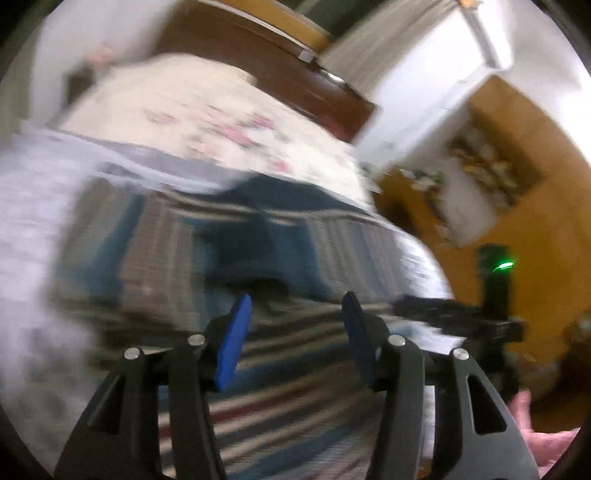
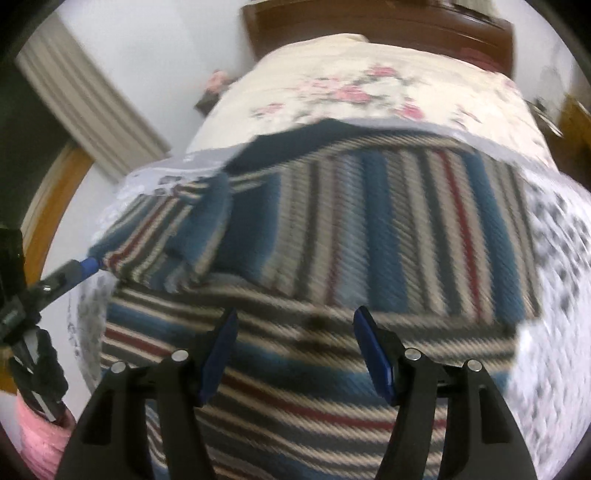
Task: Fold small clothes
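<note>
The striped knit sweater in blue, cream and dark red (image 2: pixel 369 229) lies spread on the bed's pale patterned sheet (image 2: pixel 554 258), directly below and ahead of both tools. The right tool (image 2: pixel 295 321) hovers released over the hem band, whose stripes run crosswise. The left tool (image 1: pixel 297 295) is also released in its own view; its blue tip meets the sleeve's outer end, so the left hand is nearer for a sleeve fold

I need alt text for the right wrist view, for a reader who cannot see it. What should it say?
A striped knit garment in blue, cream and red lies on a bed, partly folded, with the open right gripper hovering just above its near edge. At far left, the left gripper touches the garment's sleeve. Behind lie a floral bedspread and a wooden headboard; the picture is motion-blurred.
</note>
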Motion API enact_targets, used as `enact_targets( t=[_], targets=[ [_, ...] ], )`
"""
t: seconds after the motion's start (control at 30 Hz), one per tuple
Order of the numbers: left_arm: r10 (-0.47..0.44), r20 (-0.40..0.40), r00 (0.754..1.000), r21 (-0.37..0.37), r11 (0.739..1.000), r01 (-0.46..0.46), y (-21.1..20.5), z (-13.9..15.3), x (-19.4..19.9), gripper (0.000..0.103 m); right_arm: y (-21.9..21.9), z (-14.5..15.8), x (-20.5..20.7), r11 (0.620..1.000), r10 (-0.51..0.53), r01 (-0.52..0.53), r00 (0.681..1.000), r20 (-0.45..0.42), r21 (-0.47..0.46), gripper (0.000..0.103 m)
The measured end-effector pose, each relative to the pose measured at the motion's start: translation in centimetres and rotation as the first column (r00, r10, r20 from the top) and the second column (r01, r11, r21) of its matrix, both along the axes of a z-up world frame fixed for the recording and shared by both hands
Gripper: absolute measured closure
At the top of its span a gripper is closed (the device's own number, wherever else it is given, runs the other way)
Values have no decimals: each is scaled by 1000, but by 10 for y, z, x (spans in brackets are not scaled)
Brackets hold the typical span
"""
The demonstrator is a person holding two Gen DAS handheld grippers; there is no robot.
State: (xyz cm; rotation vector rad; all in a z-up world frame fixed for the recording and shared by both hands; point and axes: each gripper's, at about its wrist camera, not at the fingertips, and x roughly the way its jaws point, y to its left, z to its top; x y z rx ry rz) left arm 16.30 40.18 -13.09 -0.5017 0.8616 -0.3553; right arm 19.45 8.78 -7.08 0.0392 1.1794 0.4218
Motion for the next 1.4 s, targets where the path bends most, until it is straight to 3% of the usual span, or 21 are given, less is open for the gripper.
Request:
enact_targets(
  t=[0.1, 0.17, 0.3, 0.47, 0.5, 0.53, 0.57, 0.7, 0.8, 0.93, 1.07, 1.17, 1.23, 1.37, 1.4],
  targets=[
    [164, -90, 982, 78, 984, -157, 36, -16, 7, 52, 42, -3, 18, 997, 73, -73, 997, -24, 1, 36],
    [231, -120, 965, 130, 968, -216, 50, -26, 15, 52, 66, -11, 30, 994, 109, -109, 993, -53, 8, 33],
    [270, -129, 954, 224, 945, -237, 53, -32, 25, 52, 103, -40, 53, 991, 126, -131, 984, -124, -28, 32],
    [281, -94, 955, 250, 935, -250, 50, -20, 24, 52, 126, -64, 65, 990, 120, -130, 980, -159, -53, 33],
    [283, -91, 955, 245, 936, -254, 51, -18, 25, 52, 130, -64, 66, 988, 135, -144, 979, -150, -51, 52],
    [286, -91, 954, 235, 937, -259, 51, -15, 25, 52, 131, -64, 64, 987, 148, -156, 977, -154, -40, 81],
    [292, -90, 952, 220, 938, -267, 53, -13, 23, 52, 131, -65, 64, 986, 162, -165, 972, -172, -3, 92],
    [338, -60, 939, 162, 932, -325, 64, -1, 14, 52, 118, -42, 60, 983, 178, -171, 977, -116, 73, 92],
    [369, -47, 928, 165, 919, -357, 72, 3, 12, 50, 88, -9, 58, 978, 147, -136, 987, -60, 158, 92],
    [371, -69, 926, 180, 918, -354, 71, -5, 19, 50, 48, 24, 58, 977, 92, -93, 996, 13, 191, 92],
    [333, -99, 938, 210, 928, -307, 51, -21, 33, 50, 4, 30, 63, 990, 1, -7, 999, 45, 142, 91],
    [307, -165, 937, 307, 919, -247, 31, -46, 51, 50, -18, 4, 72, 996, -75, 75, 997, -11, 42, 72],
    [300, -198, 933, 353, 910, -217, 24, -59, 58, 51, -27, -6, 71, 992, -120, 120, 993, 0, -32, 66],
    [295, -207, 933, 328, 919, -218, 27, -66, 57, 50, -36, 5, 60, 988, -150, 152, 987, 56, -31, 60],
    [300, -204, 932, 321, 920, -225, 30, -65, 57, 49, -32, 9, 59, 988, -143, 147, 987, 76, -46, 54]
  ],
)
